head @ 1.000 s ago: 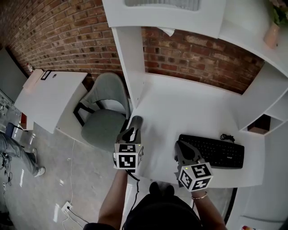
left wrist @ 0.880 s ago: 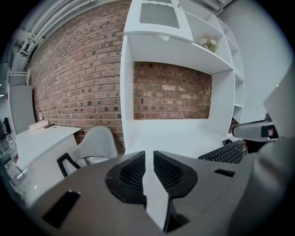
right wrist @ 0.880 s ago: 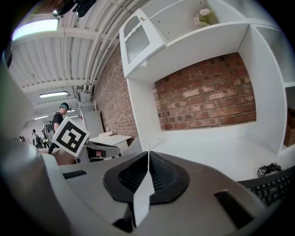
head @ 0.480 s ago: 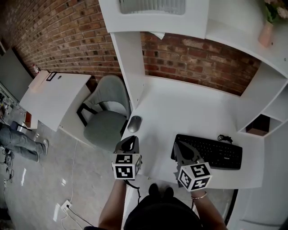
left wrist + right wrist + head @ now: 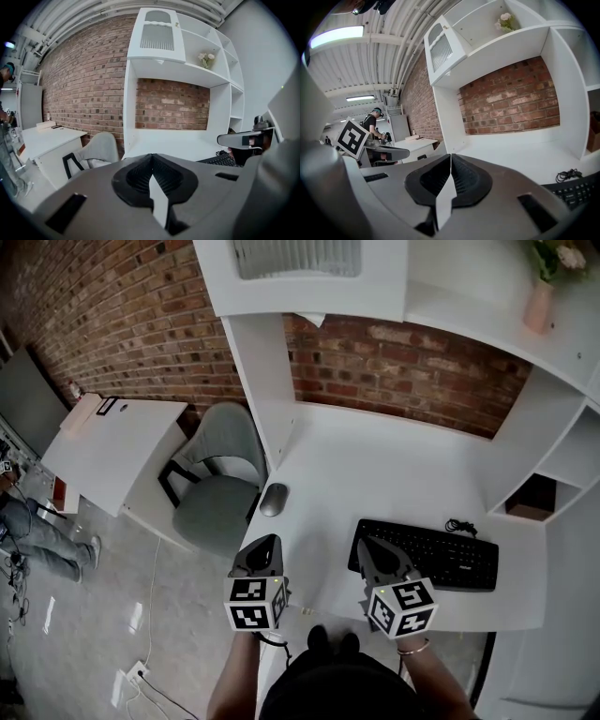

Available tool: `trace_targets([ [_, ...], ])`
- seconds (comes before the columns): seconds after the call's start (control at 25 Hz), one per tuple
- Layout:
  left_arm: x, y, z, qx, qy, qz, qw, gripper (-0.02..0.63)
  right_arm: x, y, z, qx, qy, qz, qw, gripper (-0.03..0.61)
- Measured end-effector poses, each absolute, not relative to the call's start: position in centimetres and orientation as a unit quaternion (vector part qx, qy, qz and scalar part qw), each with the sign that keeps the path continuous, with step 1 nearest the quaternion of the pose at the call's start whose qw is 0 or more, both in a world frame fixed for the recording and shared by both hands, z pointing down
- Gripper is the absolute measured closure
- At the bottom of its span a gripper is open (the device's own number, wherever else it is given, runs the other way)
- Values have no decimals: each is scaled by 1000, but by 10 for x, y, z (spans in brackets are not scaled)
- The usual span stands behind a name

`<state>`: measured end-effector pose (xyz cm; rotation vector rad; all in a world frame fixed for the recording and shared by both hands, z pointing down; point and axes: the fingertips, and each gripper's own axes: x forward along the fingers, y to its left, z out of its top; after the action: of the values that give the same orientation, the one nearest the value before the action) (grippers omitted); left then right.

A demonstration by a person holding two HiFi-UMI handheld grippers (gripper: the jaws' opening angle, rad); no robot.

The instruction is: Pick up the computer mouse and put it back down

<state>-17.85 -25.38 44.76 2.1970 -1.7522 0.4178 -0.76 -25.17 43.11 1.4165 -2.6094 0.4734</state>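
Table (image 5: 375, 465) carries a black keyboard (image 5: 427, 555) near its front edge. Left gripper (image 5: 265, 543), jaws just closed on nothing, and right gripper (image 5: 367, 546), closed and empty, hover near that edge. Computer mouse (image 5: 274, 500) lies at the left edge.

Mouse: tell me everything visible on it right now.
The mouse is a small grey oval, smooth and plastic-looking. No cable shows; buttons are too small to tell. It lies flat on the white desk near its left edge, well left of the keyboard. Nothing touches it: the left gripper, fingers just closed and empty, sits apart, nearer the person.
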Motion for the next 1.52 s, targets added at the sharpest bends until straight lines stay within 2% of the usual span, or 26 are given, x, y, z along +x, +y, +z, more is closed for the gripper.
trace_targets([
  [1.52, -151, -186, 426, 746, -643, 104, 135, 604, 31, -213, 424, 446, -882, 140, 63, 574],
])
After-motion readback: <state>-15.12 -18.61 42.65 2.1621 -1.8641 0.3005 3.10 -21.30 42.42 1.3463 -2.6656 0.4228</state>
